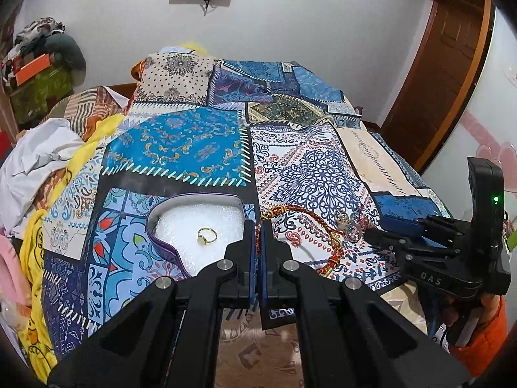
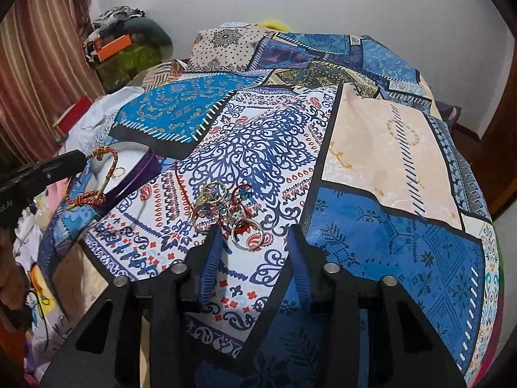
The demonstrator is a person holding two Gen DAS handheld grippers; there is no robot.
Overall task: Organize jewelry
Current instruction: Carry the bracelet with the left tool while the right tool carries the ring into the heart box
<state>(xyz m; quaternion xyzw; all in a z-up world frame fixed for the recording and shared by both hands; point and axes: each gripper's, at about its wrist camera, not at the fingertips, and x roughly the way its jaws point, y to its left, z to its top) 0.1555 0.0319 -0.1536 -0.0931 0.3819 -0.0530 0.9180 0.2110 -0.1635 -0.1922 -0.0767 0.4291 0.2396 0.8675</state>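
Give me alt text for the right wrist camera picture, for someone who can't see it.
The open right gripper hovers over a small pile of rings on a patchwork bedspread. At far left, the left gripper holds a red and gold cord bracelet over a purple box with a gold ring inside.

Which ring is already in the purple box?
The gold ring with a pale stone. It lies alone on the white padding inside the purple box; the silver rings sit clustered on the bedspread.
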